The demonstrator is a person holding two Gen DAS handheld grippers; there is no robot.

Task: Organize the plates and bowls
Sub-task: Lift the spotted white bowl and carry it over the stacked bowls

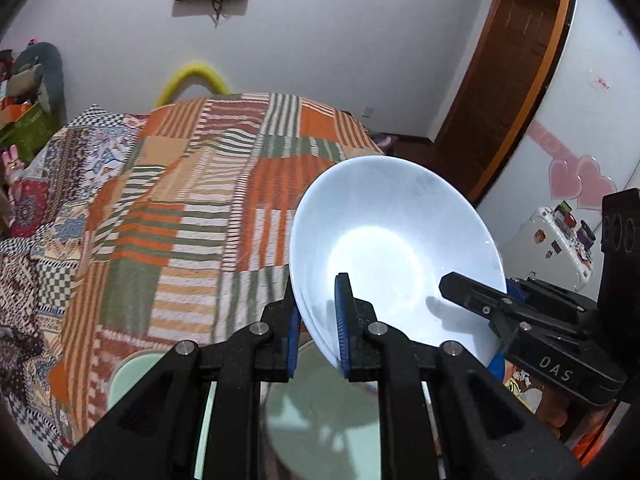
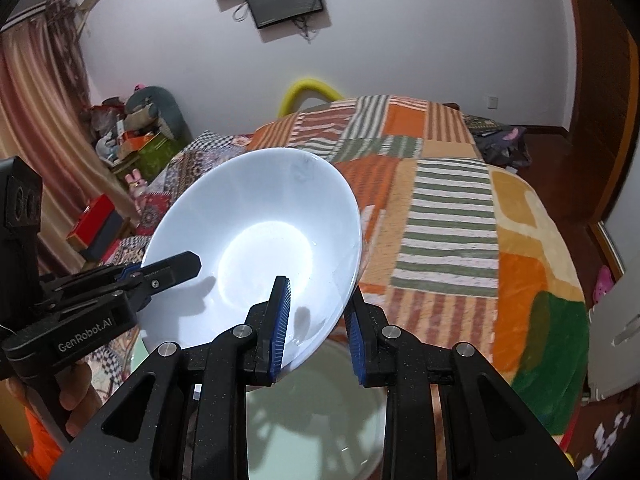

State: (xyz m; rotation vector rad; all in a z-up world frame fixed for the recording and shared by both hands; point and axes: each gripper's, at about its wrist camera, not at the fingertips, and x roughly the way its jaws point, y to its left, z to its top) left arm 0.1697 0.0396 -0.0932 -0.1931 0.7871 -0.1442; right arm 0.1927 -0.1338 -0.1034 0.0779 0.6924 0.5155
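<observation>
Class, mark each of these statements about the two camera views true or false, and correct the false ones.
1. Both grippers grip the white bowl by its rim. True: left gripper, right gripper.
2. The bowl holds soup. False: it is empty.
3. A patchwork blanket lies behind the bowl. True.
4. The bowl rests flat on the blanket. False: it is held up, tilted.
5. A pale green plate lies below the bowl. True.

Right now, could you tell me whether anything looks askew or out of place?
The white bowl is tilted steeply, held in the air over the bed by both grippers, left and right, clamped on its rim. Nothing looks spilled or broken.
</observation>
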